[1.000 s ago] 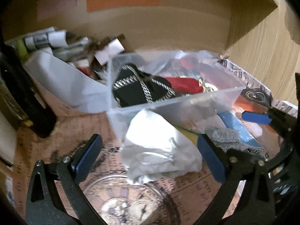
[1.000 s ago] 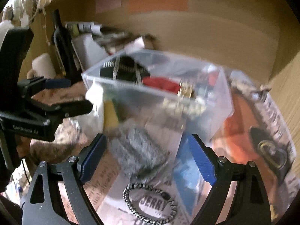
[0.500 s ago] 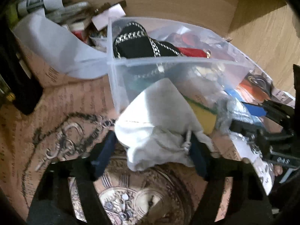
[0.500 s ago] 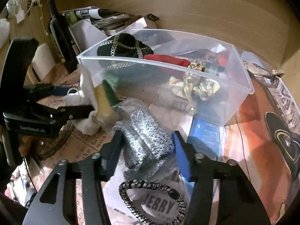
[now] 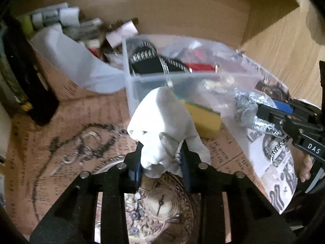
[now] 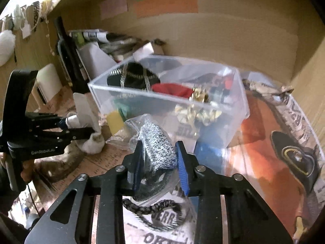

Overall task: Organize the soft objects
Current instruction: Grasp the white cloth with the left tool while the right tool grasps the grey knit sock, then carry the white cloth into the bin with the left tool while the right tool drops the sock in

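While both claws grip soft things in front of the clear bin (image 6: 233, 109), sorting is underway.
Left claw (image 5: 161, 163) clenches the white cloth (image 5: 164, 122); right claw (image 6: 159, 167) clenches the bagged grey knit (image 6: 156, 148), probably so both can go over the bin's front wall.

The white cloth (image 5: 162, 122) hides the clear bin's (image 5: 203, 81) front wall (its contents blur together).
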